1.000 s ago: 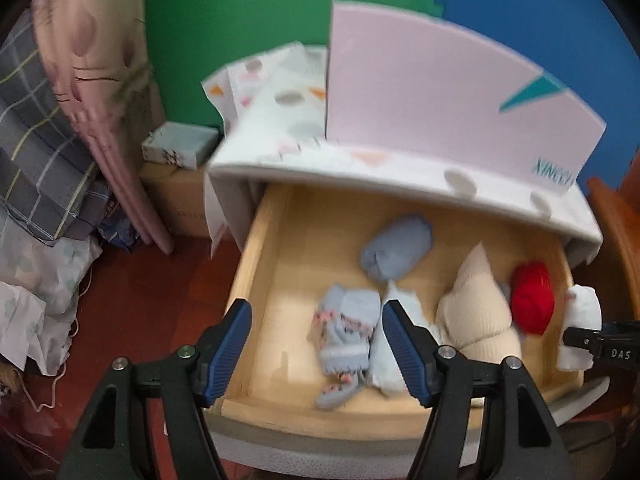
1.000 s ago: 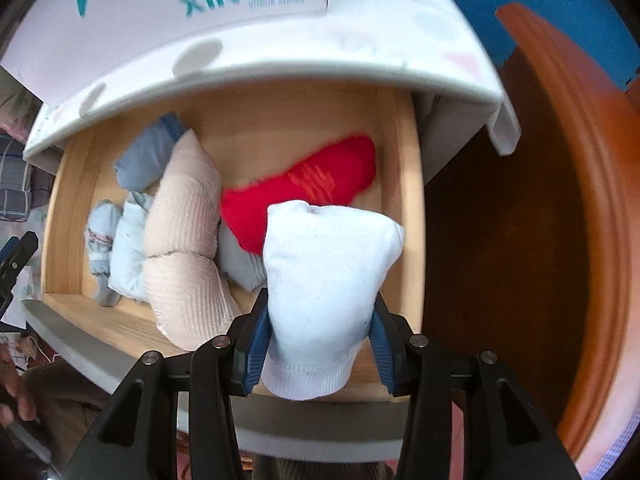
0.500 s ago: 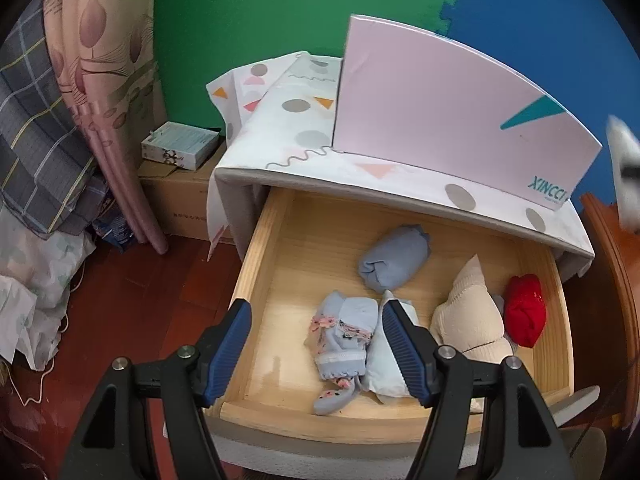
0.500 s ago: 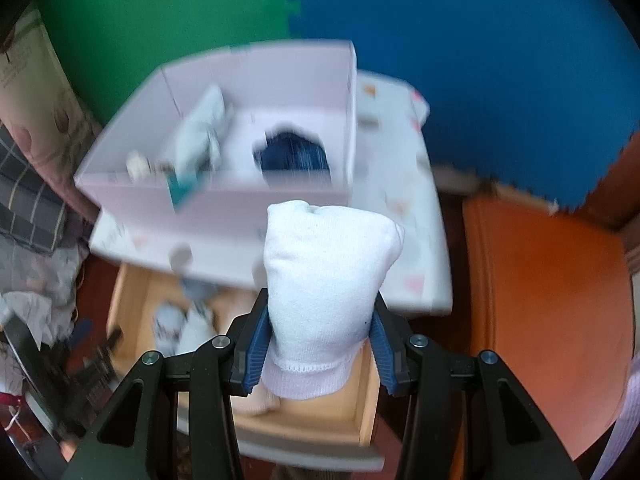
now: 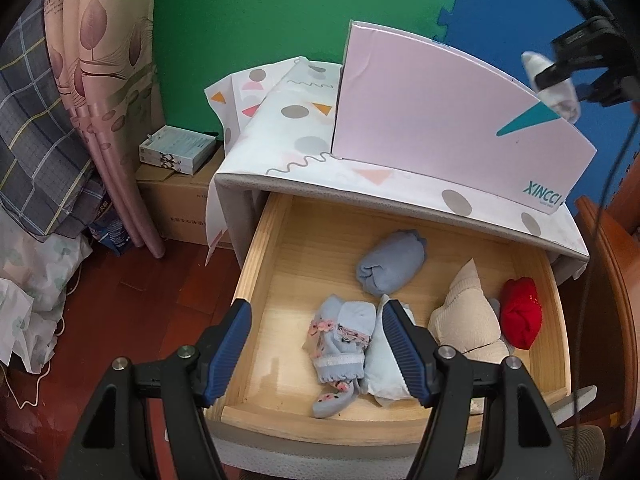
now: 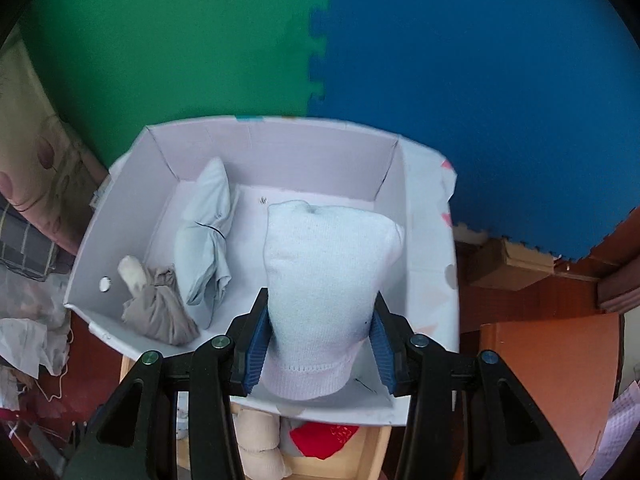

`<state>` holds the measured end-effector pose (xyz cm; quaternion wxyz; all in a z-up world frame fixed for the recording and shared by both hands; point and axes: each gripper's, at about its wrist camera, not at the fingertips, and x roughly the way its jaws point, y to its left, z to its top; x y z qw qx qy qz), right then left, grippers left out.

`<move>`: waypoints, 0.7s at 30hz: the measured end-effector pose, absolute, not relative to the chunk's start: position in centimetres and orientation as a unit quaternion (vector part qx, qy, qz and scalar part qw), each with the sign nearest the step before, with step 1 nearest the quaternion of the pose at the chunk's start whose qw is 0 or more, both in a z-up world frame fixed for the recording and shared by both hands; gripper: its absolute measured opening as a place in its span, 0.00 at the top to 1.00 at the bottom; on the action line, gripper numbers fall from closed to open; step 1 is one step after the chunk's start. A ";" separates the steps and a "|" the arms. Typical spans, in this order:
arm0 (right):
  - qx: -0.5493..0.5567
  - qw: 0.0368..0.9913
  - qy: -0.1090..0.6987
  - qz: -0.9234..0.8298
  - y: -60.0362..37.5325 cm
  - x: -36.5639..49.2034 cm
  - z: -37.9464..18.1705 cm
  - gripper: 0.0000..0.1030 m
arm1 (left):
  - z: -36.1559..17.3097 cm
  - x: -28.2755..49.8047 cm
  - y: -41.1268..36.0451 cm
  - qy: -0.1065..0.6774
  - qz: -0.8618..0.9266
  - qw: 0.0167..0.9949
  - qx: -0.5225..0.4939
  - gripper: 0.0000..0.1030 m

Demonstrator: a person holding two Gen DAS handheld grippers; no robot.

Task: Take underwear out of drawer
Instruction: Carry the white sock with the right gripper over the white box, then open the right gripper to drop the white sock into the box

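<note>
Since the white bundle was lifted from the right end of the drawer a second ago, the right hand-held gripper (image 6: pixel 318 344) has been carried up and is now held above the pink box (image 6: pixel 120 236), its blue pads clamped on the white underwear (image 6: pixel 326 280). One more piece is thus out of the drawer, and only a release into the box seems left for it. The bundle is a soft, ribbed knit, rolled into a rounded lump with a stitched hem at the bottom. Below it in the box lie a pale blue folded garment (image 6: pixel 208 236) and a knotted grey one (image 6: pixel 160 308), both limp cloth on smooth card.

The left hand-held gripper (image 5: pixel 316 346) is held open and empty over the front of the wooden drawer (image 5: pixel 256 264), much as before. Still left in the drawer are a flowered blue pair (image 5: pixel 340 332), a pale blue piece (image 5: pixel 384 368), a rolled blue bundle (image 5: pixel 390 266), a ribbed cream garment (image 5: pixel 466 316) and a red roll (image 5: pixel 520 318). The surface above is covered by a patterned cloth (image 5: pixel 288 128).
</note>
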<state>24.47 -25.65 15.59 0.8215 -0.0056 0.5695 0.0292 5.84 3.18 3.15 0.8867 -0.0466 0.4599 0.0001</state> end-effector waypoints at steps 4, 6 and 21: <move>-0.008 0.804 0.594 0.025 -25.2 25.3 12.6 0.58 | 3.2 5.9 3.2 0.459 -0.005 0.887 -0.048 0.33; -0.008 0.797 0.604 0.022 -25.1 25.6 11.5 0.55 | 3.2 5.9 3.1 0.459 -0.008 0.887 -0.047 0.33; 0.001 0.809 0.586 0.053 -27.2 16.6 15.5 0.44 | 3.1 6.0 2.9 0.463 -0.007 0.885 -0.047 0.33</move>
